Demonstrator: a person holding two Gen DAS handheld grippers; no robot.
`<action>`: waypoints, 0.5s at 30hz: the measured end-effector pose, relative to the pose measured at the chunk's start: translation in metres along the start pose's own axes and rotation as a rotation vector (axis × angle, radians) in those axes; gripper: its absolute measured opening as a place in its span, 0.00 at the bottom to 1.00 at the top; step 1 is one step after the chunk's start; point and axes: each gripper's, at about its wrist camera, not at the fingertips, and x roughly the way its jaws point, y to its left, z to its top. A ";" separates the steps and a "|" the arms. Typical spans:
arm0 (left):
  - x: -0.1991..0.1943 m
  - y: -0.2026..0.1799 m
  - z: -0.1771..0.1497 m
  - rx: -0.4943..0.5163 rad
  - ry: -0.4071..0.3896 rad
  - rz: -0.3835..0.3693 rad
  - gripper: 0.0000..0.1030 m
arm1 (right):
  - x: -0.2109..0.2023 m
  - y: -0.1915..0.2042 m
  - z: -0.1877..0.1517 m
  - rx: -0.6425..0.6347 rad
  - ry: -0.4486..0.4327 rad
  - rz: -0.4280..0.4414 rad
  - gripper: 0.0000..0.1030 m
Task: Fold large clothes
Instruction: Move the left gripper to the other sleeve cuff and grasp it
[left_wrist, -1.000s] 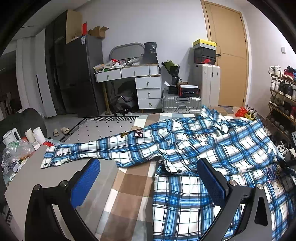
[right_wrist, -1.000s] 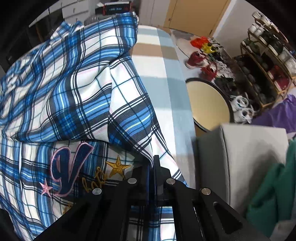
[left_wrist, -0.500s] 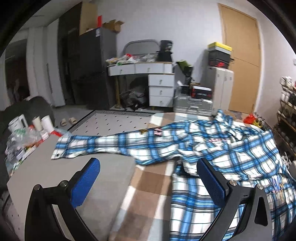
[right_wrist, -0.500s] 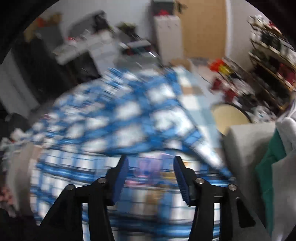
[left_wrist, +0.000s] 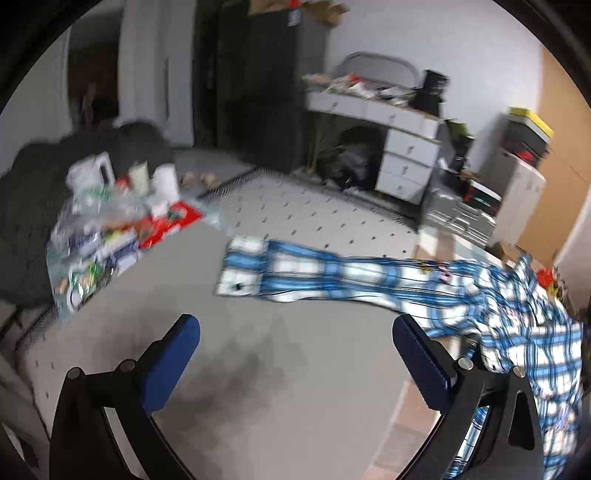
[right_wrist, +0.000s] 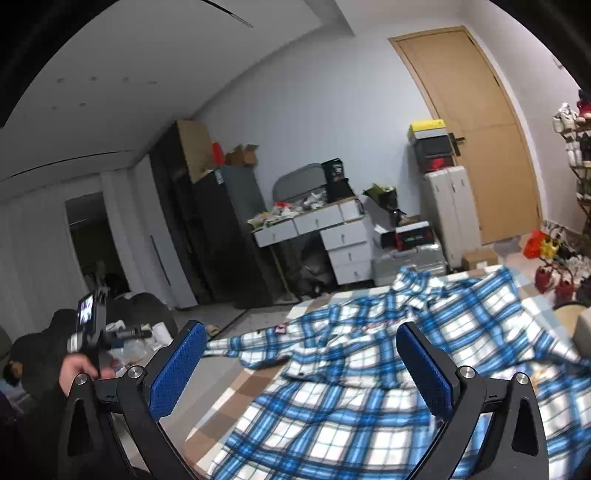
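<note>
Plaid shirt (right_wrist: 388, 373): spread on the checked cover (right_wrist: 236, 387), one sleeve (left_wrist: 295, 269) laid out over the grey surface (left_wrist: 258, 369); folding judged barely begun. Right gripper (right_wrist: 299, 365): jaws just opened wide, nothing between them. Left gripper (left_wrist: 295, 362): likewise spread, nothing held.

Ahead of me: white drawer desk (right_wrist: 325, 236) heaped with clutter, tall black cabinet (right_wrist: 207, 229) left of it, tan wooden door (right_wrist: 480, 140) at right. White kettle (left_wrist: 101, 171) stands among packets (left_wrist: 96, 236), blurred.
</note>
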 end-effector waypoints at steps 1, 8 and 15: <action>0.008 0.009 0.001 -0.030 0.025 0.005 0.99 | 0.003 -0.002 -0.008 -0.008 0.016 -0.008 1.00; 0.072 0.035 0.000 -0.089 0.208 0.035 0.99 | 0.012 -0.012 -0.024 -0.013 0.115 -0.004 1.00; 0.117 0.039 0.000 -0.124 0.248 0.093 0.99 | 0.006 -0.009 -0.029 -0.034 0.104 -0.002 1.00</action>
